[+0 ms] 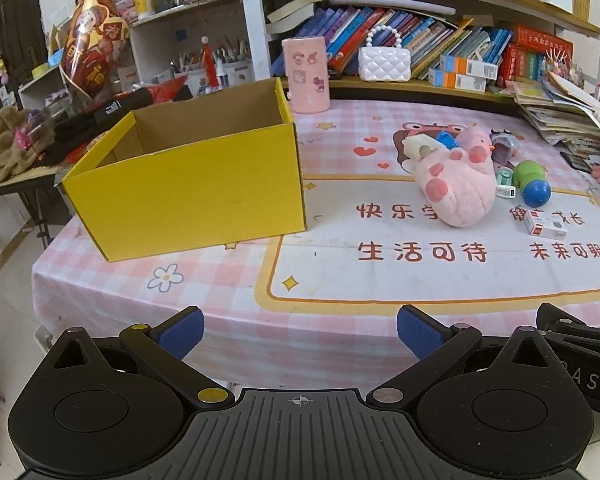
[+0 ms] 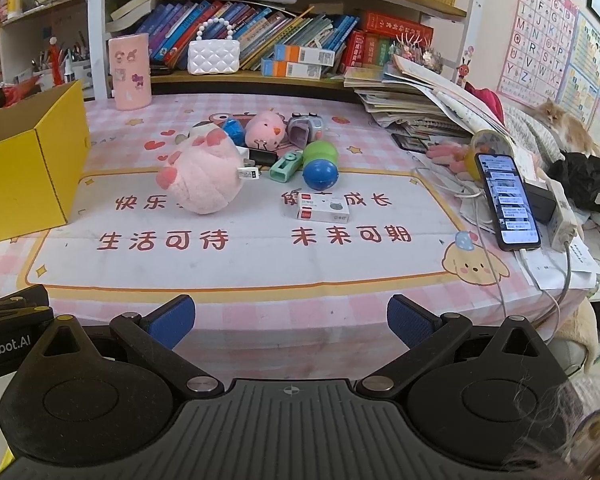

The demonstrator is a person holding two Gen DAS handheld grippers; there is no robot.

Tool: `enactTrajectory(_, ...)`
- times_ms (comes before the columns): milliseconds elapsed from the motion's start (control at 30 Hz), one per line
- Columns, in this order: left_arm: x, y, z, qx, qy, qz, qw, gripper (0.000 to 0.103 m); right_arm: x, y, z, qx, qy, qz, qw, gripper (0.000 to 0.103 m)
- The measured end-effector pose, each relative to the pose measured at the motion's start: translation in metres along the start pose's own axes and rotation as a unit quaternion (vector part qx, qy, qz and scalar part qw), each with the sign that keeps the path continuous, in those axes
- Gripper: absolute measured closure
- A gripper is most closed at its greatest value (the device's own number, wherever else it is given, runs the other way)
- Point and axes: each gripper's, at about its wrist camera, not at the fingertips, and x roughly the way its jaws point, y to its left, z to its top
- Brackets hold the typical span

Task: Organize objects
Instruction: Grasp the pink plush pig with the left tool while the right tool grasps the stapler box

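Observation:
An empty yellow cardboard box (image 1: 188,188) (image 2: 24,160) stands open on the table's left part. To its right lies a heap of toys: a big pink plush paw (image 1: 458,184) (image 2: 204,176), a small pink plush chick (image 2: 265,128), a green and blue capsule toy (image 1: 534,184) (image 2: 320,164), a mint stapler-like item (image 2: 286,166), a grey toy camera (image 2: 306,128) and a small white carton (image 1: 546,226) (image 2: 324,208). My left gripper (image 1: 300,334) and right gripper (image 2: 290,322) both hang open at the table's near edge, holding nothing.
A pink cylinder holder (image 1: 305,74) and a white pearl-handled purse (image 1: 384,62) stand at the back by bookshelves. Stacked papers (image 2: 412,108), a propped phone (image 2: 508,200) with cables and a power strip (image 2: 562,212) crowd the right side. A cat (image 2: 564,124) lies far right.

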Motion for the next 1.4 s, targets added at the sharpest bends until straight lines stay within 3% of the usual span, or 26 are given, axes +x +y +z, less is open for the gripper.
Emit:
enactTrajectory(600, 0.028, -0.033, 0.029, -0.008, 0.009, -0.031, 0.9994, 0.000, 0.043, -0.027, 0.029, 0.006, 0.013, 0.016, 1.000, 0.001)
enactTrajectory(933, 0.044, -0.061, 0.048, -0.024, 0.005, -0.027, 0.9994, 0.000, 0.073, -0.054, 0.051, 0.000, 0.014, 0.039, 0.999, 0.002)
enactTrajectory(1400, 0.066, -0.081, 0.074, -0.080, 0.000, -0.036, 0.9961, 0.000, 0.124, -0.075, 0.081, -0.030, 0.009, 0.103, 0.994, 0.006)
